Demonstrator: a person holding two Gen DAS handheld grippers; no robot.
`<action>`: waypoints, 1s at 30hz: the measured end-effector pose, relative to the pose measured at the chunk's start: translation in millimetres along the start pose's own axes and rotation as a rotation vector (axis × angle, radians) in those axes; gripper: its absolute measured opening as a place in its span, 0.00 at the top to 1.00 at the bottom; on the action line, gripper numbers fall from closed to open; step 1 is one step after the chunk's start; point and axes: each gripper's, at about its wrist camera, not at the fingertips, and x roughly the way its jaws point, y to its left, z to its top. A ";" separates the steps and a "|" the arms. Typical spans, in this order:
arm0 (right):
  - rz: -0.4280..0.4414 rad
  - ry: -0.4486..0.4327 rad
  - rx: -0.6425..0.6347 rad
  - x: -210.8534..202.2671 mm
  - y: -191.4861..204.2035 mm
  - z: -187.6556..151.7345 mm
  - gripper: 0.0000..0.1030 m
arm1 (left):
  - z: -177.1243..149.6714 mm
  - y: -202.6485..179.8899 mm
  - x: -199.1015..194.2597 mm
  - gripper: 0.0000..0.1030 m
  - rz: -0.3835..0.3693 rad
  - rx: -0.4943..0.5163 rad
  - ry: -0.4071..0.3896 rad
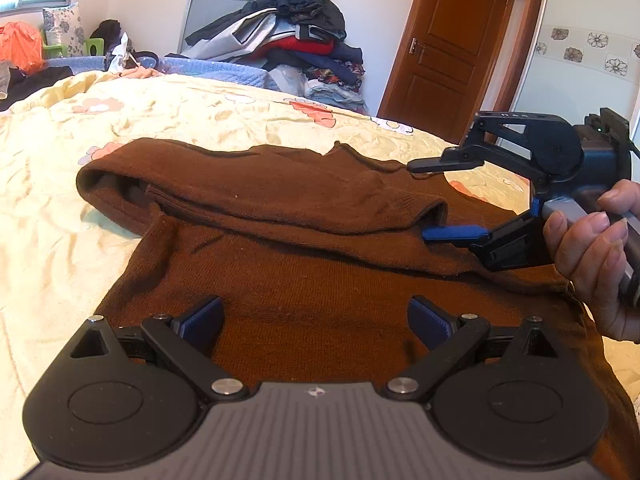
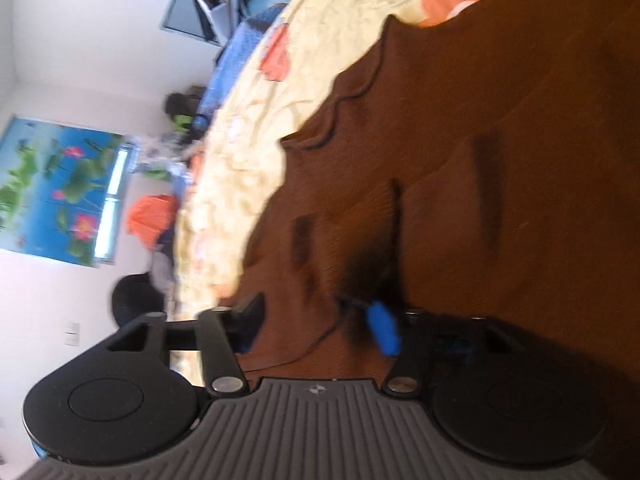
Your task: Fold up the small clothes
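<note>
left gripper [image 1: 316, 320]: fingers spread wide over brown sweater [image 1: 300, 280], nothing grasped | right gripper [image 1: 436, 200]: fingers parted around folded sleeve edge at 3 o'clock

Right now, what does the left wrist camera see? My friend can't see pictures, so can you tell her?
A brown sweater lies on a cream flowered bedspread, one sleeve folded across its top. The open left gripper hovers over the sweater's body, while the right gripper, held in a hand, reaches in from the right with its fingers apart around the sleeve's end. Piled clothes and a wooden door stand behind.
</note>
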 end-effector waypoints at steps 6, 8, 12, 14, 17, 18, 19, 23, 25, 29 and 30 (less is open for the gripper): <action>0.001 -0.149 0.051 -2.7 1.6 9.3 0.40 | 0.4 -1.0 1.1 0.03 0.002 0.001 0.002; -0.034 -0.127 0.025 5.3 4.5 9.0 0.46 | 0.3 -0.9 0.9 0.03 0.002 0.002 0.002; -0.112 -0.130 -0.079 10.3 7.8 5.0 0.83 | 0.5 -0.7 1.1 0.02 0.001 0.002 0.002; -0.118 -0.168 -0.105 5.8 5.8 3.6 0.84 | 0.9 -1.1 1.9 0.02 0.002 0.002 0.003; -0.077 -0.249 -0.139 -8.6 8.9 4.0 0.85 | 0.8 -1.4 1.8 0.02 0.003 0.003 0.003; -0.042 -0.272 -0.155 -18.2 13.9 4.2 0.85 | 0.8 -1.4 1.8 0.02 0.004 0.004 0.003; -0.010 -0.289 -0.179 -27.9 20.2 5.0 0.85 | 0.4 -1.4 2.1 0.02 0.005 0.005 0.004; 0.095 -0.383 -0.284 -98.0 37.6 6.8 0.85 | -0.1 -0.7 2.8 0.02 0.005 0.004 0.004; 0.089 -0.428 -0.312 -133.8 27.3 7.7 0.85 | -0.3 -0.7 2.7 0.02 0.005 0.004 0.004; -0.085 -0.428 -0.238 -162.1 -28.1 14.3 0.85 | -0.4 -0.9 2.6 0.02 0.002 0.005 0.006; -0.135 -0.425 -0.232 -161.3 -38.9 13.4 0.85 | 0.1 -0.7 1.3 0.02 -0.001 0.003 0.004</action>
